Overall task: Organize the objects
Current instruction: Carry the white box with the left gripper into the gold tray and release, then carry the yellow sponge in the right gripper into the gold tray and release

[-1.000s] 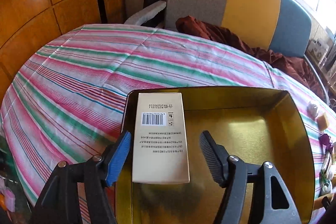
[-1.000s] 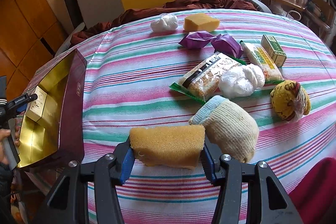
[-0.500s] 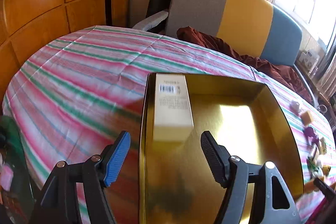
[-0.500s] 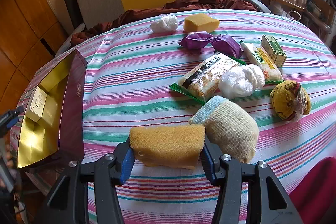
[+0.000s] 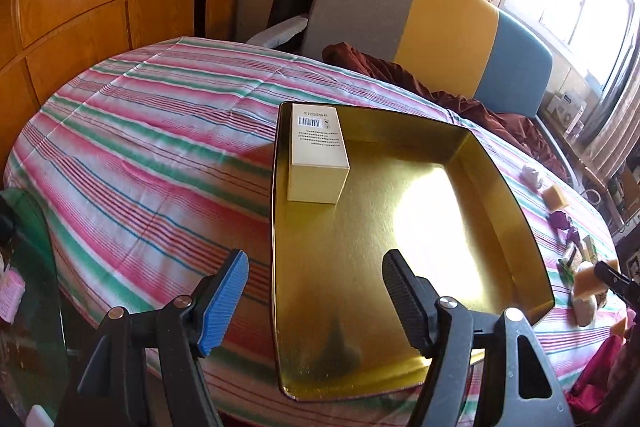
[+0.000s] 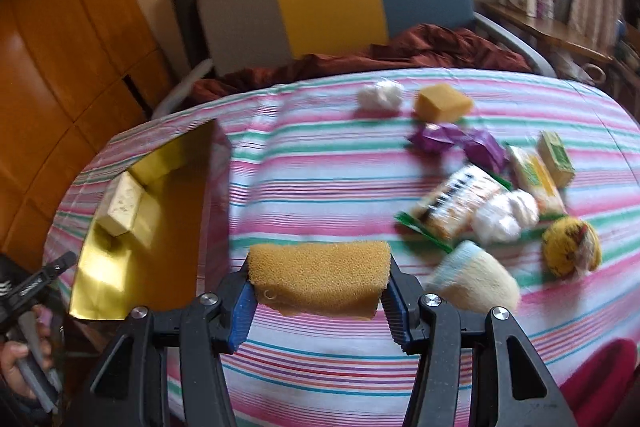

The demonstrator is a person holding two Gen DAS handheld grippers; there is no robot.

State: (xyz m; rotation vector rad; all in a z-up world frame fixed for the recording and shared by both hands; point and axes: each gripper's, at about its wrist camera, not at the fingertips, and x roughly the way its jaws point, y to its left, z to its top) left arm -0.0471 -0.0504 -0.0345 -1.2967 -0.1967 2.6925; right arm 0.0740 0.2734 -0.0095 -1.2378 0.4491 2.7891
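Observation:
A gold tray (image 5: 496,183) (image 6: 102,301) lies on the striped tablecloth, with a cream box (image 5: 318,151) (image 6: 122,203) in its far left corner. My left gripper (image 5: 316,291) hovers open above the tray's near left edge, well back from the box, nothing between its fingers. My right gripper (image 6: 318,297) is shut on a tan sponge (image 6: 320,283) and holds it above the tablecloth, right of the tray. In the right wrist view, a hand holding the left gripper (image 6: 36,281) shows at the lower left.
Right of the tray lie a white wad (image 6: 380,95), a second sponge (image 6: 442,103), purple wrappers (image 6: 460,143), snack packets (image 6: 460,201), a green box (image 6: 556,159), a knit sock (image 6: 476,281) and a yellow ball (image 6: 570,247). A sofa (image 5: 440,35) stands behind the table.
My left gripper pulled back from the cream box, which stays in the tray. My right gripper lifted the sponge and swung a little toward the tray; the table items now look lower and blurred.

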